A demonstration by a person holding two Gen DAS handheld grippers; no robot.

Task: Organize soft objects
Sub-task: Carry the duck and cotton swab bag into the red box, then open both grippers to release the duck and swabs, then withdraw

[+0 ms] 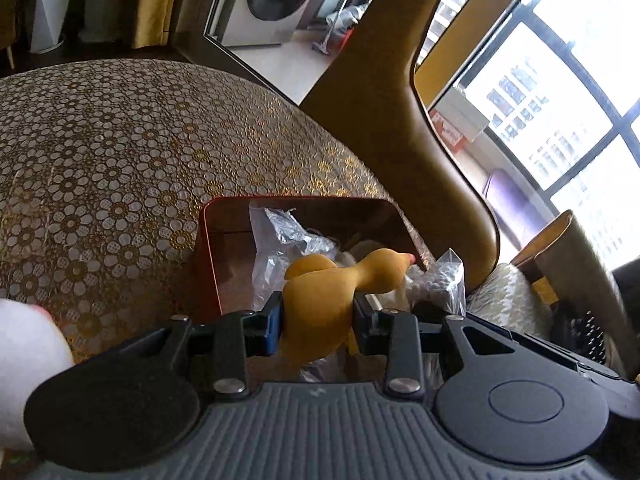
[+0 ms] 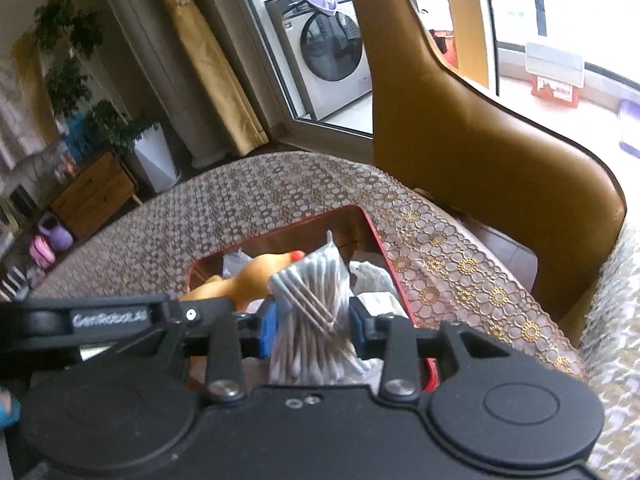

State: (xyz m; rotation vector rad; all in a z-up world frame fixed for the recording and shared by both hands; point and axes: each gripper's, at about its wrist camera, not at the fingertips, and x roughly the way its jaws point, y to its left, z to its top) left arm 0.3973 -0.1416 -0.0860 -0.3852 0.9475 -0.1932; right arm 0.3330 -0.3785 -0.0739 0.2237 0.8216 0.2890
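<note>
My left gripper (image 1: 318,314) is shut on a yellow rubber duck (image 1: 320,300) and holds it over the near edge of a red-rimmed box (image 1: 206,240). The duck also shows in the right wrist view (image 2: 256,270). My right gripper (image 2: 310,322) is shut on a clear bag of cotton swabs (image 2: 310,300) over the same box (image 2: 376,240). The bag shows at the right of the duck in the left wrist view (image 1: 438,280). Crumpled clear plastic (image 1: 280,240) and white soft items (image 2: 372,276) lie inside the box.
The box sits on a table with a gold flower-patterned cloth (image 1: 120,160). A tan leather chair (image 1: 400,100) stands behind the box. A white soft object (image 1: 24,368) is at the lower left. A glass door, washing machine (image 2: 328,52) and windows lie beyond.
</note>
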